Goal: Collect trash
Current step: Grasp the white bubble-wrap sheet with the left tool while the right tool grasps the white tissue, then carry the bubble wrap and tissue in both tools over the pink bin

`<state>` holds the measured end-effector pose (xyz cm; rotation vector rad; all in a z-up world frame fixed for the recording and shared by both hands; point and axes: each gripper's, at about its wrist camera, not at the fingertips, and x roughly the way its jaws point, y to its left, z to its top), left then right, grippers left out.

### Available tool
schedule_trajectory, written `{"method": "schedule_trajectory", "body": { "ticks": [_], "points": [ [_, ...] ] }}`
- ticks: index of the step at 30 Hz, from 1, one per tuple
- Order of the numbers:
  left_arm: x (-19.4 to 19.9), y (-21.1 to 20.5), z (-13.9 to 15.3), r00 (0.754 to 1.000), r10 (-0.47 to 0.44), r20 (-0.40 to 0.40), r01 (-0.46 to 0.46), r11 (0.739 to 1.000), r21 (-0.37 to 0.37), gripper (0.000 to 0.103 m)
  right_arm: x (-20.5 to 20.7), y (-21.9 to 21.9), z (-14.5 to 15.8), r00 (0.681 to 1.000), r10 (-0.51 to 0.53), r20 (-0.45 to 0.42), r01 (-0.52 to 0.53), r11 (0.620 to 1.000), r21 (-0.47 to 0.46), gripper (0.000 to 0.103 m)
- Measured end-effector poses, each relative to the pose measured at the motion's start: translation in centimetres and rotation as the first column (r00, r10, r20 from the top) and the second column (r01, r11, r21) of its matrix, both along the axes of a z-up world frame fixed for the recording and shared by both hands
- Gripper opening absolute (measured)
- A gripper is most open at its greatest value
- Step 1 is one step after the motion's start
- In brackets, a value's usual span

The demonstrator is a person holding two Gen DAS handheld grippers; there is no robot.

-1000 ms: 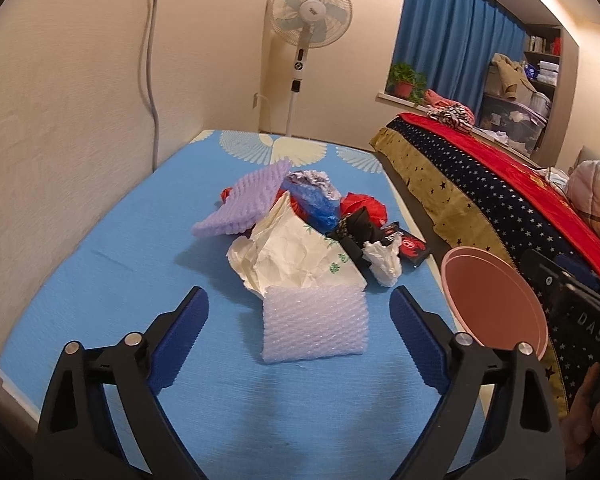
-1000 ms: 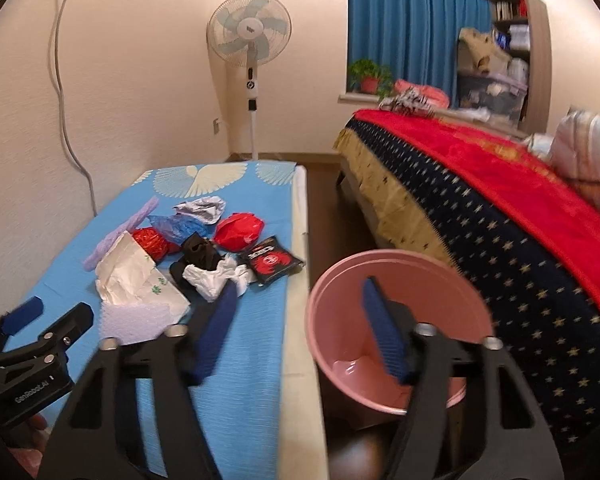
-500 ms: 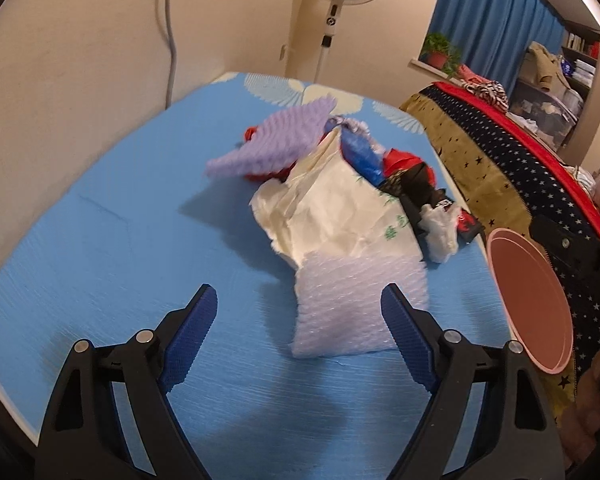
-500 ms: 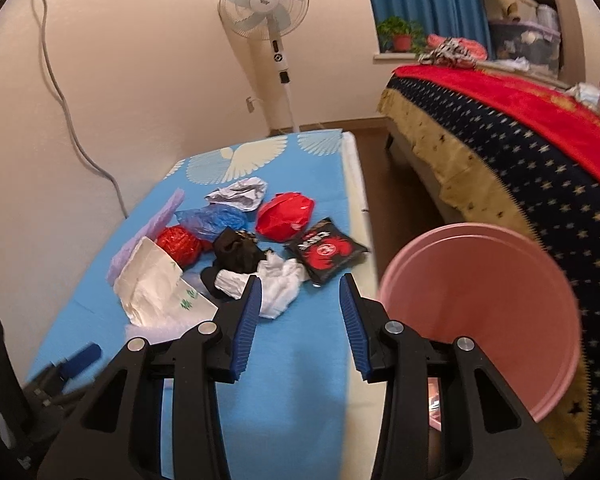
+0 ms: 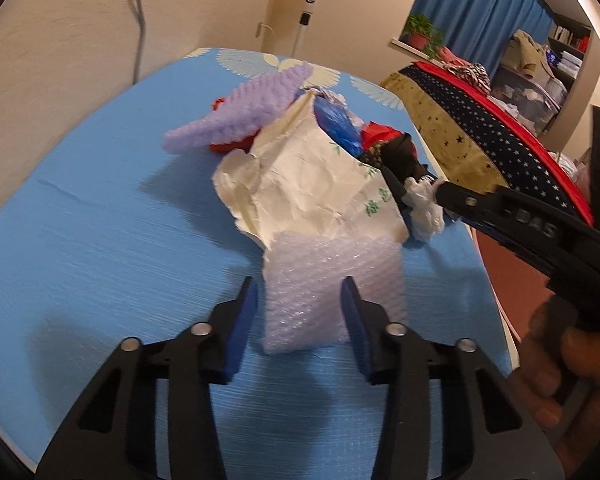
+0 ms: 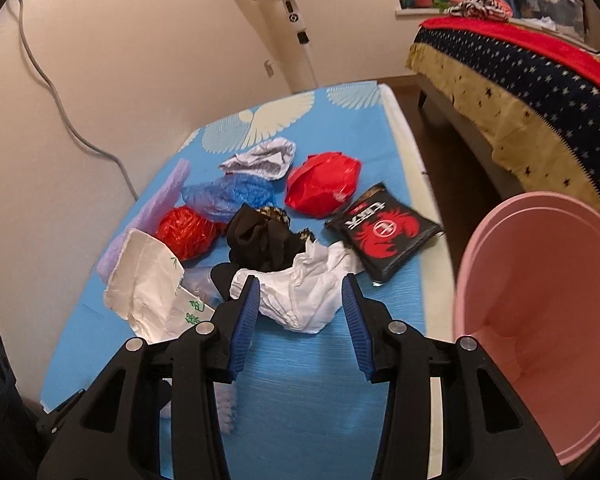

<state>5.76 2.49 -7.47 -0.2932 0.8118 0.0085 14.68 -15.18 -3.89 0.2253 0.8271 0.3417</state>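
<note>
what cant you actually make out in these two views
- Pink bin, right wrist view: its bottom and lower right are cut off by the frame edge, so any contents are unknown.
- Bubble wrap, left wrist view: the left hand-held gripper straddles it; contact is not visible.
- Red plastic ball, left wrist view: mostly hidden under the purple foam sheet.

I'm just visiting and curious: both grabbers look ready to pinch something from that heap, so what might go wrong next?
The left gripper straddles the bubble wrap, whose far edge lies under the cream paper bag; lifting might drag the bag along. The right gripper flanks the crumpled white tissue, which touches the black cloth, so that could snag. The pink bin sits off the table edge; light scraps may miss it.
</note>
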Motion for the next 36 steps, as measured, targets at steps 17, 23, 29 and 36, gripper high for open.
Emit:
{"method": "schedule_trajectory", "body": {
  "ticks": [17,23,29,36],
  "points": [
    [-1.0,0.1,1.5,0.999,-0.026,0.024,0.026,1.0,0.001,0.011,-1.4,0.6,1.0,0.998,0.057,-0.01,-0.057,0.998,0.0,0.0],
    [-2.2,-0.3,3.0,0.997,-0.035,0.069,0.034,0.999,0.012,0.01,-4.1,0.2,3.7,0.996,0.077,0.051,-0.077,0.997,-0.012,0.0],
    [-3.7,-0.1,4.5,0.993,-0.031,0.117,0.03,1.0,0.01,0.01,-6.9,-1.3,5.5,0.994,0.054,0.091,-0.052,0.998,-0.027,0.0],
    [-4.9,-0.6,6.0,0.986,-0.038,0.16,0.035,0.999,0.021,0.01,-9.6,-2.8,7.7,0.988,0.034,0.15,-0.027,0.998,-0.048,0.0]
  ]
}}
